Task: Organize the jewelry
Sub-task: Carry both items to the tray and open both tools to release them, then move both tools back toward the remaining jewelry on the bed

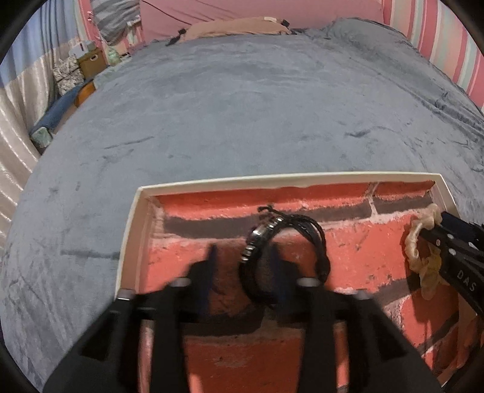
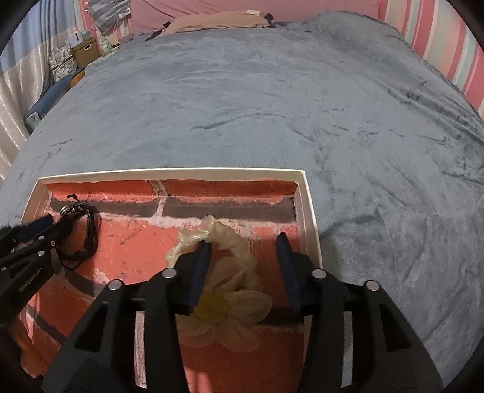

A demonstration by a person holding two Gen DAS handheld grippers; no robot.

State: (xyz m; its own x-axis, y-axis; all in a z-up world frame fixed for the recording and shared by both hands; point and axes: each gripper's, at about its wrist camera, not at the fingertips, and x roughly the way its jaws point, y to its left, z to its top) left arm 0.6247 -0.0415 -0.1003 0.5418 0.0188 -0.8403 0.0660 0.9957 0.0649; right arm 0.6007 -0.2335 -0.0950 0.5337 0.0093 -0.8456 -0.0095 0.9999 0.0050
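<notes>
A white-rimmed tray (image 1: 130, 223) with a red brick-pattern lining lies on the grey bed cover; it also shows in the right wrist view (image 2: 308, 205). A black corded bracelet with metal beads (image 1: 314, 238) lies in it, and my open left gripper (image 1: 242, 260) stands over it, the right finger inside its loop. The bracelet shows at the left of the right wrist view (image 2: 87, 238). A cream flower band (image 2: 233, 241) lies at the tray's right; my open right gripper (image 2: 245, 245) straddles it, left finger touching. It shows in the left wrist view (image 1: 413, 241).
The grey plush bed cover (image 1: 242, 105) spreads beyond the tray. A tan pillow (image 1: 236, 27) and pink bedding lie at the far end. Boxes and clutter (image 1: 87, 60) stand beside the bed at far left. Striped curtains hang at right.
</notes>
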